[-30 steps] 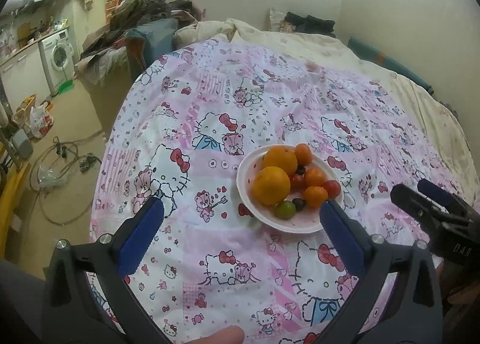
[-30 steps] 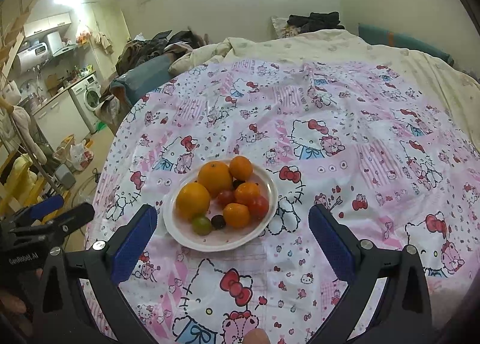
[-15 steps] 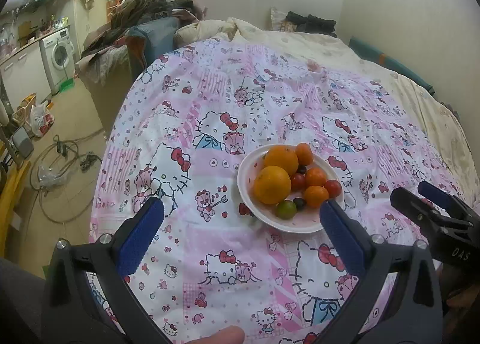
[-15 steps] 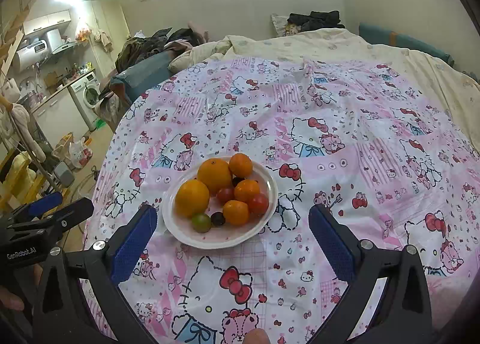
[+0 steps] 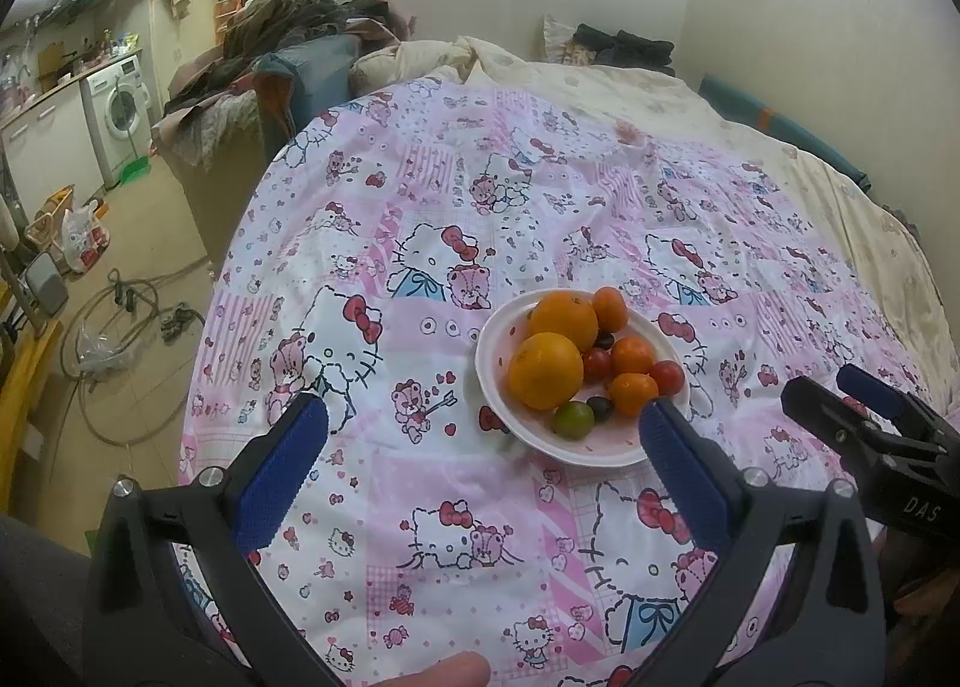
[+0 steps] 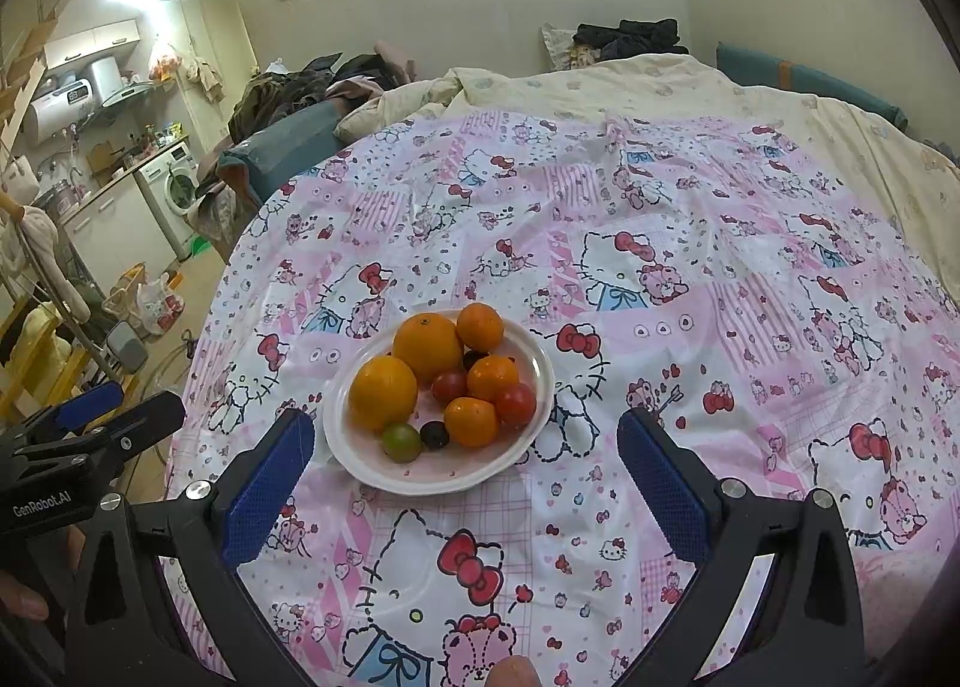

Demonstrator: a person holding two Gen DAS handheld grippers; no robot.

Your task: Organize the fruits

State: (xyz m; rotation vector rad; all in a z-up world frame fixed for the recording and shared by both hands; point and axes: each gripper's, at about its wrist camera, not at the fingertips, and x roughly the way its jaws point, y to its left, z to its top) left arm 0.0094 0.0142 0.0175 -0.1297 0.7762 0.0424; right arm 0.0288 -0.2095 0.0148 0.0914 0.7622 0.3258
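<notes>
Left gripper (image 5: 483, 426): spread wide and empty, hovering over the bed (image 5: 600, 195), its right finger just in front of the plate's near rim.
Bed's left edge: the cartoon-print sheet (image 6: 690, 279) drops off to the floor close to the plate's left side (little spare room there).
Plate (image 6: 360, 468): white, resting on the sheet toward the bed's near-left part, apart from both grippers.
Fruits: all piled on the plate. Two large oranges (image 6: 384, 392) sit at left, three small oranges (image 6: 471, 420) at right, two red tomatoes (image 6: 516, 404) among them, and a green lime (image 6: 401, 442) plus a dark small fruit (image 6: 434, 434) at the near rim.
Stage: this pile fits either a gathered finish or a mixed heap awaiting sorting; one moment cannot settle it.
Handling: any pick should come from above on an outer fruit, closing gently, since round fruit rolls and the soft bed lets the plate tip.
Right gripper (image 6: 465, 468): also wide open, holding nothing, straddling the plate's near side.
Open room: broad free sheet toward the bed's right edge and far end.
</notes>
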